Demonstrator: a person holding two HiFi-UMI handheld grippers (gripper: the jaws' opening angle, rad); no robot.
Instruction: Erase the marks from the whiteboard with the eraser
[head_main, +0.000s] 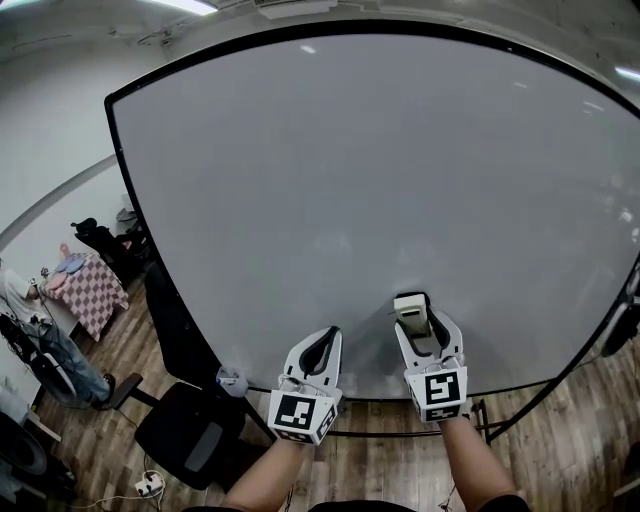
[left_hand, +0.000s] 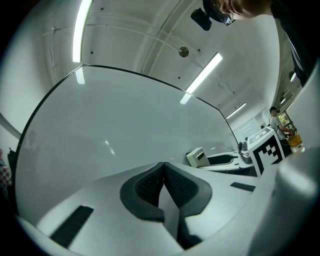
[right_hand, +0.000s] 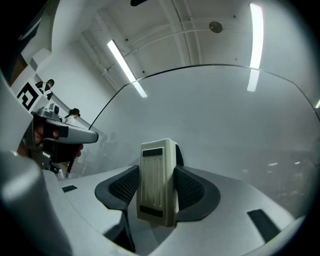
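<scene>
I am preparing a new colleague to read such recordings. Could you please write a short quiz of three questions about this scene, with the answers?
1. True or false: the left gripper has its jaws together, with nothing between them.
2. Choose one: what does the right gripper hold between its jaws? A) a marker pen B) the eraser C) a folded cloth
3. Fill the gap: in the head view, the whiteboard shows ___ visible marks on its surface.

Key: 1 true; 2 B; 3 no.
</scene>
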